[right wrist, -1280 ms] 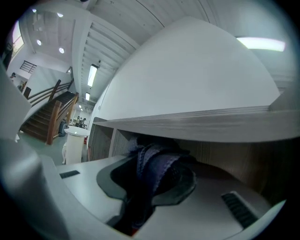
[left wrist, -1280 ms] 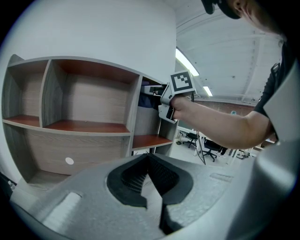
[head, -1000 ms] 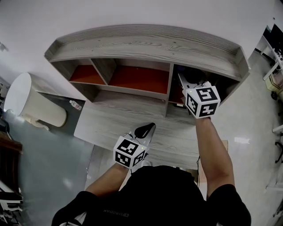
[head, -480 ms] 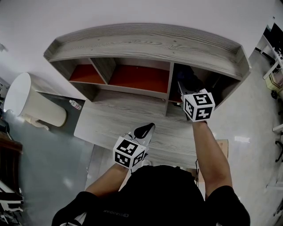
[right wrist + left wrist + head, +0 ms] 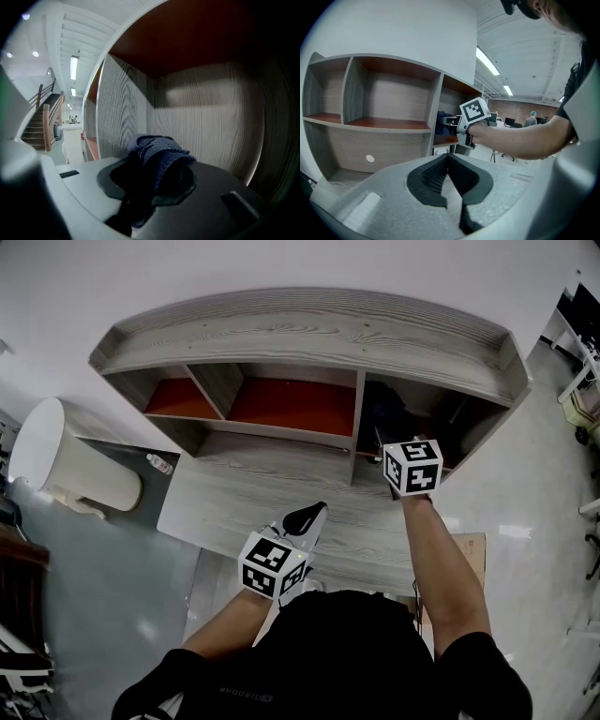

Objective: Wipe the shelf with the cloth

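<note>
Since the earlier frame, the right tongs have shifted slightly left at the mouth of the right-hand compartment, and their marker cube reads smaller in the head view. This is judged to be travel away from the head camera. The left tongs have held position over the grey wood-grain bench.

1. Right tongs: clamped on the dark blue knitted cloth, which is bunched and stands proud of the tips.
2. Left tongs: pads together at the tip, nothing between them.
3. Cloth location: inside the right-hand compartment of the grey wood-grain shelf unit, in front of the back panel and near the left divider. No view shows whether the cloth touches the compartment floor.

Hazards, as judged:
- The cloth may ride above the board and wipe nothing if the tongs are not lowered.
- Drag against the board may pull the bunched cloth out of the clamp.
- The compartment is narrow, so a wide stroke may knock the tongs body against the divider or back panel.
</note>
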A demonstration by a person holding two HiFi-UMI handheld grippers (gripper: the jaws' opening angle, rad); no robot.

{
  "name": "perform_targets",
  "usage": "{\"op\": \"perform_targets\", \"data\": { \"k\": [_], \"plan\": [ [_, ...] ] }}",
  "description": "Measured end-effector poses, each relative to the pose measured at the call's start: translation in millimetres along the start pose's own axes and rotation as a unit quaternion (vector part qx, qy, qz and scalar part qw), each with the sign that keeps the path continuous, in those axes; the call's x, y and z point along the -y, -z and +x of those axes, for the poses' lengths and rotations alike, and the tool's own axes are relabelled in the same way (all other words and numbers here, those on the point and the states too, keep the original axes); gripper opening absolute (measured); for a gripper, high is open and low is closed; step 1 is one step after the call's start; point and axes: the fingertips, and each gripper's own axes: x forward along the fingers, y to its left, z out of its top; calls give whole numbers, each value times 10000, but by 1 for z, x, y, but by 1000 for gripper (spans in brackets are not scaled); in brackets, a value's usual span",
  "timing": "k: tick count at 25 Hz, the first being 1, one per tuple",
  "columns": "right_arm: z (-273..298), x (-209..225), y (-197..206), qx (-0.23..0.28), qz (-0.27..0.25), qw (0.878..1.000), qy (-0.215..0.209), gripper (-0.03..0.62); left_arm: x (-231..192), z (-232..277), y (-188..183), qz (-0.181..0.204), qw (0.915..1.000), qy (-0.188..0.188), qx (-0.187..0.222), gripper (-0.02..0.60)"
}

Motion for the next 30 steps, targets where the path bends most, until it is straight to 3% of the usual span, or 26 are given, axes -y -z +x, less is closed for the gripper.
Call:
{"op": "perform_targets", "data": {
  "k": [19, 30],
  "plan": [
    [12, -1, 25, -292, 58, 9996, -18, 100, -6, 4, 1, -34, 10000, 0, -38, 8],
    [-3, 21, 31, -328, 161, 9990, 239, 100, 2, 12, -1, 27, 9999, 153, -57, 8]
  ]
}}
